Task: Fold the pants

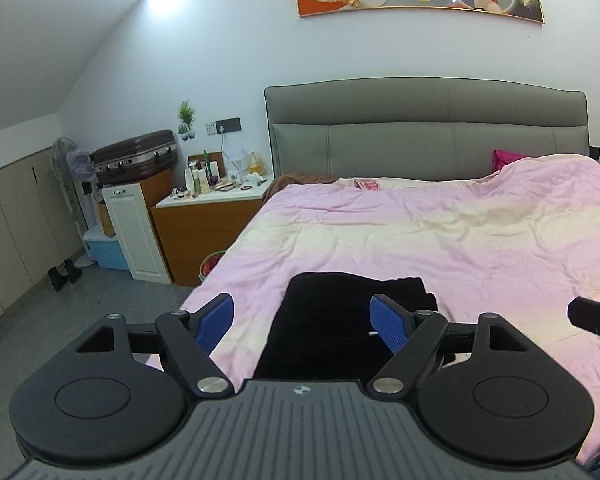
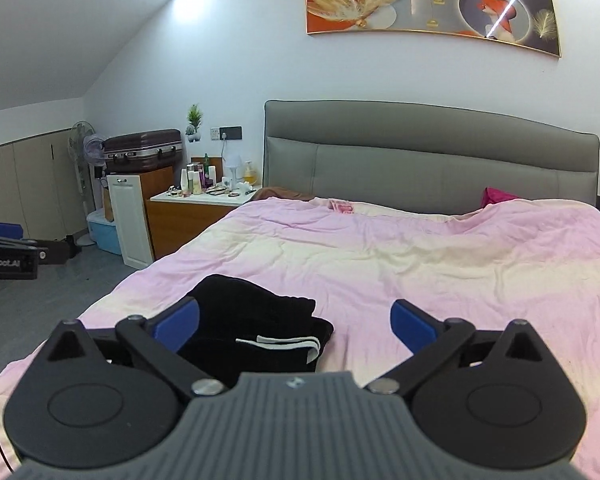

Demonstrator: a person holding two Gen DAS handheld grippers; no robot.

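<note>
Black pants [image 1: 332, 324] lie in a folded bundle on the pink bedcover [image 1: 440, 240] near the foot of the bed. My left gripper [image 1: 302, 320] is open and empty, held above the bundle with its blue pads either side of it. In the right wrist view the pants [image 2: 256, 328] lie at lower left, with a white drawstring [image 2: 284, 342] across the top layer. My right gripper [image 2: 294, 322] is open and empty, held above the right edge of the bundle. The right gripper's body also shows in the left wrist view [image 1: 596, 320].
A grey headboard [image 1: 424, 128] stands at the far end of the bed. A bedside cabinet [image 1: 204, 224] with bottles, a white door panel [image 1: 134, 232], a suitcase [image 1: 134, 154], a fan [image 1: 66, 168] and a blue bin [image 1: 106, 252] stand at left on the grey floor.
</note>
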